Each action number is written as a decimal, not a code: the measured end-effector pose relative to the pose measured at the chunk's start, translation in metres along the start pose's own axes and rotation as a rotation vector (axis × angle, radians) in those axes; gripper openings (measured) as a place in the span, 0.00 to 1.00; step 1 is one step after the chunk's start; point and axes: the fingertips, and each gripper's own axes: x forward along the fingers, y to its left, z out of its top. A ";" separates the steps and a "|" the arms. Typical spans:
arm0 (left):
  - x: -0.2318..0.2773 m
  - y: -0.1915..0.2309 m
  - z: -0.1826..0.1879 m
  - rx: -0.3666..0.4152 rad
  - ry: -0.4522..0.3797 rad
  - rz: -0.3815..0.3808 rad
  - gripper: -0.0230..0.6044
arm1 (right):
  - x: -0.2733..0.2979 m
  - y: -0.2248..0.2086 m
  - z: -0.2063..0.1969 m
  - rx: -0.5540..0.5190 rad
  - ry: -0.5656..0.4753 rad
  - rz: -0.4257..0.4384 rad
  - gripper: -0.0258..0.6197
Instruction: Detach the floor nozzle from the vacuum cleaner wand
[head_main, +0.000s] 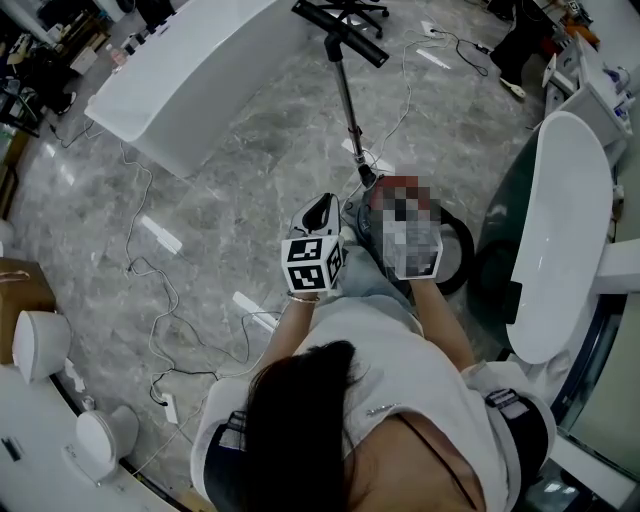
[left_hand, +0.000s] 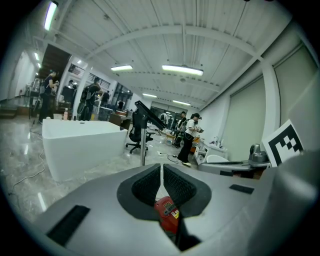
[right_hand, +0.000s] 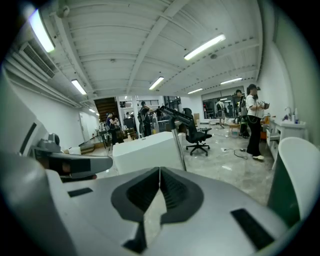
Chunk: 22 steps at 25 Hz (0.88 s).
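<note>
The vacuum's metal wand (head_main: 349, 110) runs away from me, with the black floor nozzle (head_main: 338, 30) on its far end. In the left gripper view the wand (left_hand: 143, 150) stands upright with the nozzle (left_hand: 146, 113) on top. It shows the same way in the right gripper view, wand (right_hand: 179, 150) and nozzle (right_hand: 176, 113). The red vacuum body (left_hand: 167, 214) shows just below my left gripper (left_hand: 161, 172), whose jaws are shut pad to pad. My left gripper (head_main: 322, 208) is near the wand's near end. My right gripper (right_hand: 160, 175) is shut with nothing in it; a blurred patch hides it in the head view.
A long white counter (head_main: 190, 75) stands at the far left, with an office chair (head_main: 350, 8) beyond the nozzle. Cables (head_main: 150, 270) trail over the marble floor. A white curved seat (head_main: 565, 230) is close on my right. Several people stand in the background.
</note>
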 end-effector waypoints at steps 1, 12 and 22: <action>0.002 0.001 0.001 -0.001 0.000 0.001 0.07 | 0.003 0.001 0.004 0.003 -0.021 0.011 0.06; 0.027 0.020 0.016 0.014 0.009 0.018 0.07 | 0.043 -0.004 0.023 0.025 -0.060 0.037 0.06; 0.059 0.036 0.019 0.003 0.049 0.020 0.07 | 0.073 -0.015 0.032 0.011 -0.030 0.025 0.06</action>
